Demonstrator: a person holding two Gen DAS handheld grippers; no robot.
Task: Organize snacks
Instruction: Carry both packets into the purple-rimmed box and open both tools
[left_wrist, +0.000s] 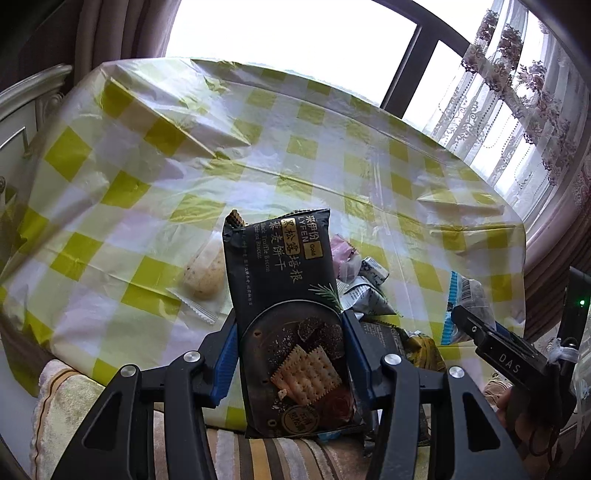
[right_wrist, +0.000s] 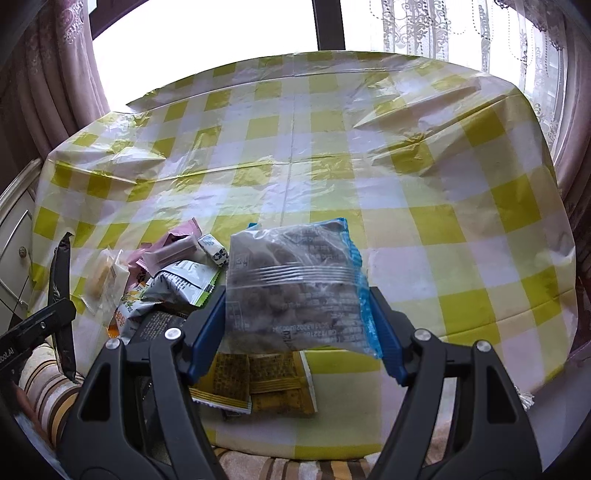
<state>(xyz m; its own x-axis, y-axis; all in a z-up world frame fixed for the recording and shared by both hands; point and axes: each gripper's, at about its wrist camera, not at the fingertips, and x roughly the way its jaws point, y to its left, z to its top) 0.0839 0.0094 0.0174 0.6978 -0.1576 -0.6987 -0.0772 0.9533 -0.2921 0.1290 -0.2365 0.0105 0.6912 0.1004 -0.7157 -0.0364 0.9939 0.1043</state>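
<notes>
My left gripper is shut on a black biscuit packet and holds it upright above the table's near edge. My right gripper is shut on a clear bag with blue edges, full of dark pieces, held above the table. That bag and the right gripper also show in the left wrist view at the right. The black packet shows edge-on in the right wrist view at the left. A pile of snacks lies between them: a pink wrapper, a white-green pouch, yellow packets.
A yellow-and-white checked plastic cloth covers the table, creased toward the back. A round pastry in a clear wrapper lies left of the pile. A striped towel lies along the near edge. Windows and curtains stand behind; a white cabinet is left.
</notes>
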